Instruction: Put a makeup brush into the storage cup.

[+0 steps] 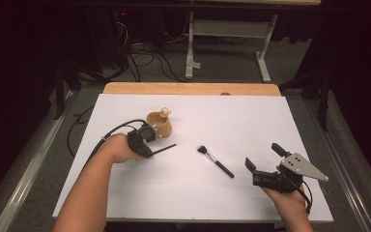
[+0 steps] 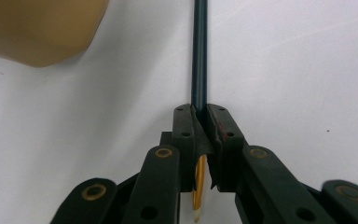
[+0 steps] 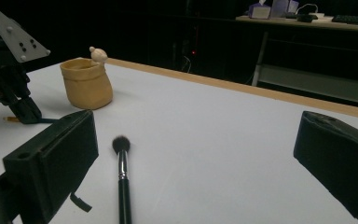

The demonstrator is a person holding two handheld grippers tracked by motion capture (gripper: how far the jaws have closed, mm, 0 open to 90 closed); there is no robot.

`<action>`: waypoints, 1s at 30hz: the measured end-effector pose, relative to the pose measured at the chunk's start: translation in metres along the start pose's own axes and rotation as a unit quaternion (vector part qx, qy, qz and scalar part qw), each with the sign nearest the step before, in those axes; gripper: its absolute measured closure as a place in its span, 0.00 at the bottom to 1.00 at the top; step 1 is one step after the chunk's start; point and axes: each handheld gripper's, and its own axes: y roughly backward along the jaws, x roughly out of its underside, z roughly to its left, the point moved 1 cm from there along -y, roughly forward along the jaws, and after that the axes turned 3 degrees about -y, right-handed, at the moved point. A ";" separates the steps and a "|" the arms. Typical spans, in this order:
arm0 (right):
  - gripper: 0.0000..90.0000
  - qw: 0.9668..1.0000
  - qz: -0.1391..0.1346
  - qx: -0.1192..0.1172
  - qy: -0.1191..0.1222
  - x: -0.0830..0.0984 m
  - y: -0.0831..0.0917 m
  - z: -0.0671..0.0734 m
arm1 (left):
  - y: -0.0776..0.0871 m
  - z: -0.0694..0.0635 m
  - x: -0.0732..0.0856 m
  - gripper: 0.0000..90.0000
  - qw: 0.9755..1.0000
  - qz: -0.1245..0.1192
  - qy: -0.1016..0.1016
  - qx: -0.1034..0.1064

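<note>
Here, left gripper (image 1: pixel 147 145) beside pouch (image 1: pixel 160 124)

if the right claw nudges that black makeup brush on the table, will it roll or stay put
The makeup brush lies flat on the smooth white table, and its handle looks slim and round, so it would probably roll sideways. It looks stiff and light. The soft bristle tip may drag, swinging it round.
</note>
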 end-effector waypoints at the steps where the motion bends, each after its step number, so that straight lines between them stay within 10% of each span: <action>1: 0.01 1.000 -0.001 -0.001 0.000 0.000 0.000 0.000 | 0.000 0.000 0.000 0.91 1.000 0.001 0.003 0.000; 17: 0.01 1.000 -0.002 0.000 -0.001 0.000 0.001 -0.001 | 0.008 -0.007 0.000 0.91 1.000 0.003 -0.003 -0.004; 30: 0.01 1.000 -0.004 -0.006 -0.002 -0.004 -0.004 0.002 | 0.034 -0.038 -0.004 0.92 0.999 -0.022 -0.035 -0.014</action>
